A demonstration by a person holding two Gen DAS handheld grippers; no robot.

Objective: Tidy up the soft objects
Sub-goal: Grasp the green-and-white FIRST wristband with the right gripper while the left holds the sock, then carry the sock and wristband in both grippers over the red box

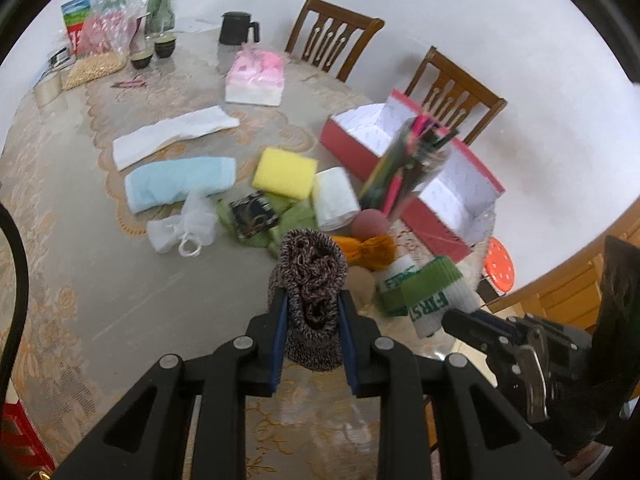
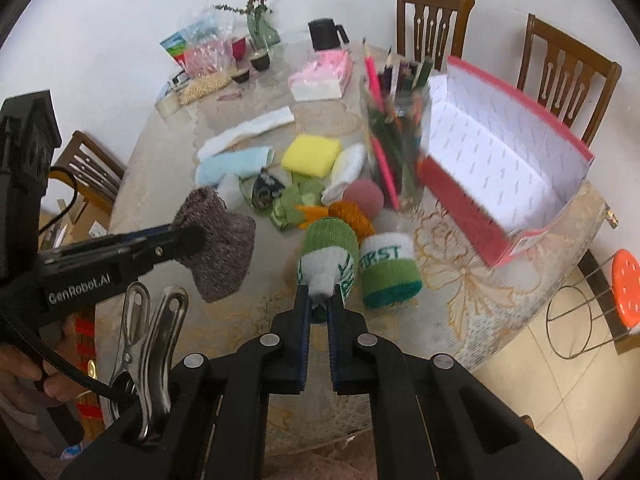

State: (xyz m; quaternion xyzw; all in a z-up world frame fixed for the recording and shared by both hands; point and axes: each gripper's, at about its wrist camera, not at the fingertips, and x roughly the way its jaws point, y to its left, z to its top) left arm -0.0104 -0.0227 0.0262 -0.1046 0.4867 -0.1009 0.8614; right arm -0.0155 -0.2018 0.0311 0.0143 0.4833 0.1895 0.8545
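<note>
My left gripper is shut on a brown-grey knitted piece and holds it above the table; it also shows in the right wrist view. My right gripper is shut on a green and white wristband, lifted near the table's front edge. A second green and white wristband stands beside it. A yellow sponge, a white roll, a blue towel, a white cloth, a pink ball and an orange knit lie mid-table.
An open red box with white lining stands at the right. A jar of coloured pencils stands next to it. A pink tissue pack, black jug, cups and bags are at the back. Chairs and an orange stool surround the table.
</note>
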